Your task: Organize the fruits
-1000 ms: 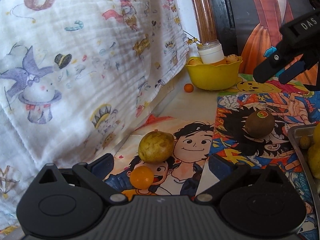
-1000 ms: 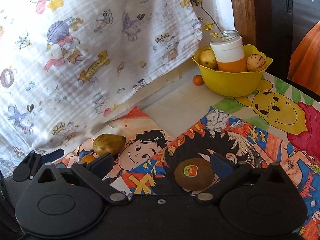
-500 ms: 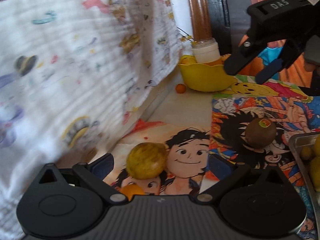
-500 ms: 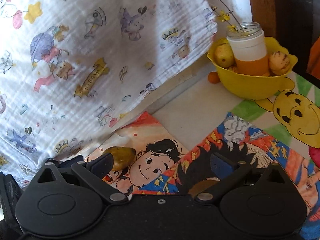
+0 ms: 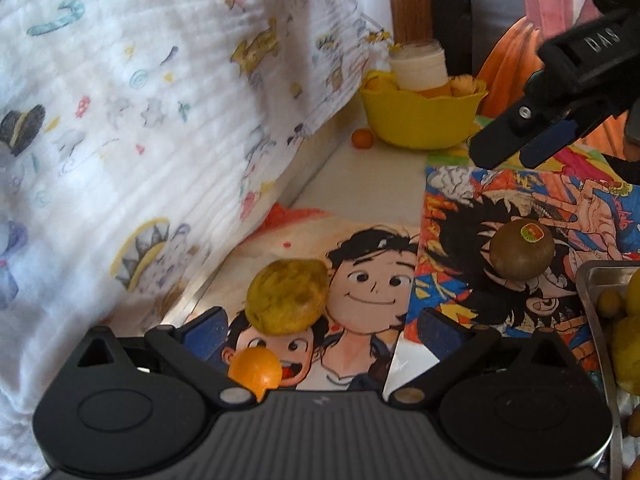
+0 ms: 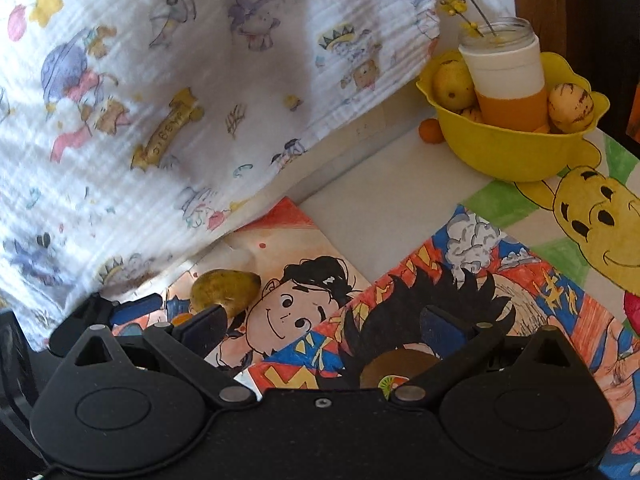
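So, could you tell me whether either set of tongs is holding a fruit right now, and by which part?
Nothing is held. The left tongs stand open around the yellow fruit; the right tongs stand open above the kiwi.

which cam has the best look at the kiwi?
Left wrist: the kiwi sits whole and unobstructed on the mat, sticker up. Right wrist shows only its top sliver low between the open fingers, the rest hidden behind the right gripper body.

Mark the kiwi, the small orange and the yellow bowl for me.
kiwi (image 5: 522,250): left wrist view, middle of its brown skin.
small orange (image 5: 255,368): left wrist view, its centre.
yellow bowl (image 6: 516,152): right wrist view, front wall.
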Tool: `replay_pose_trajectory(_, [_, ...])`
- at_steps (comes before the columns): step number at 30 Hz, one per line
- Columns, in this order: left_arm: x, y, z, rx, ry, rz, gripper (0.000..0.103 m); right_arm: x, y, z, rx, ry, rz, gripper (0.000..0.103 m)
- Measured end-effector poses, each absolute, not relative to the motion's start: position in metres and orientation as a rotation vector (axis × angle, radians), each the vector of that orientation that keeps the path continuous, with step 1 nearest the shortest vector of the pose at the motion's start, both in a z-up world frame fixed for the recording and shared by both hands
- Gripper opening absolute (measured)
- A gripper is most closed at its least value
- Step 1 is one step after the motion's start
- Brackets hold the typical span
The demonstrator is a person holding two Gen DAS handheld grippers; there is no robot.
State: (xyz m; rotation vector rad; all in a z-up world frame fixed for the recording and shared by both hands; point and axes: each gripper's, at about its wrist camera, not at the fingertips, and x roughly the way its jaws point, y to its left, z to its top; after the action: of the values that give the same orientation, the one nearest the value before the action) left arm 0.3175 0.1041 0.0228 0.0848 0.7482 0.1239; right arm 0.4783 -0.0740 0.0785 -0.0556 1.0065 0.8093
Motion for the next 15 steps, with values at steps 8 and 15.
replay_pose_trajectory(8, [0.326, 0.101, 0.038, 0.082, 0.804, 0.151, 0.103, 0.473, -0.078, 0.087, -0.078, 1.028, 0.847, 0.102])
replay_pose_trajectory(15, [0.336, 0.09, 0.042, 0.084, 0.842, 0.151, 0.103, 0.478, -0.094, 0.097, -0.106, 1.048, 0.875, 0.102])
